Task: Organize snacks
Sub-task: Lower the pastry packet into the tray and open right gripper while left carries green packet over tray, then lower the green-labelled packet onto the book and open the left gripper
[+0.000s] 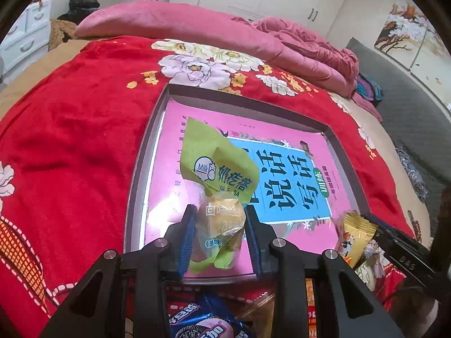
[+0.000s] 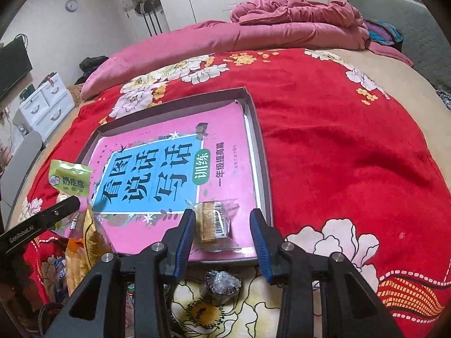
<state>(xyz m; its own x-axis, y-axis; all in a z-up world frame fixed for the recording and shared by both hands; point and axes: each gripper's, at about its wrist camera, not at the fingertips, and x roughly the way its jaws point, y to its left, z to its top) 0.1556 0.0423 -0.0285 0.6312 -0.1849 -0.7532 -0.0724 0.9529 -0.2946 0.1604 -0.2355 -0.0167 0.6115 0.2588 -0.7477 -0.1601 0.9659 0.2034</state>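
My left gripper (image 1: 218, 214) is shut on a green-wrapped milk candy (image 1: 220, 225), holding it above the near left part of a grey tray (image 1: 242, 104). A pink and blue book (image 1: 282, 180) lines the tray. In the right wrist view the same candy (image 2: 70, 177) hangs at the left gripper's fingertip (image 2: 72, 202). My right gripper (image 2: 222, 214) is open over the tray's (image 2: 262, 152) near right corner. A clear-wrapped golden wafer (image 2: 212, 225) lies on the book (image 2: 157, 169) between its fingers, close to the left pad with a gap to the right pad.
A gold snack packet (image 1: 355, 236) (image 2: 94, 233) lies at the tray's near edge between the two grippers. A dark cake in clear wrap (image 2: 222, 284) and a blue biscuit pack (image 1: 197, 326) lie on the red floral blanket (image 2: 352, 155) below the tray. Pink quilts (image 1: 197, 25) are piled behind.
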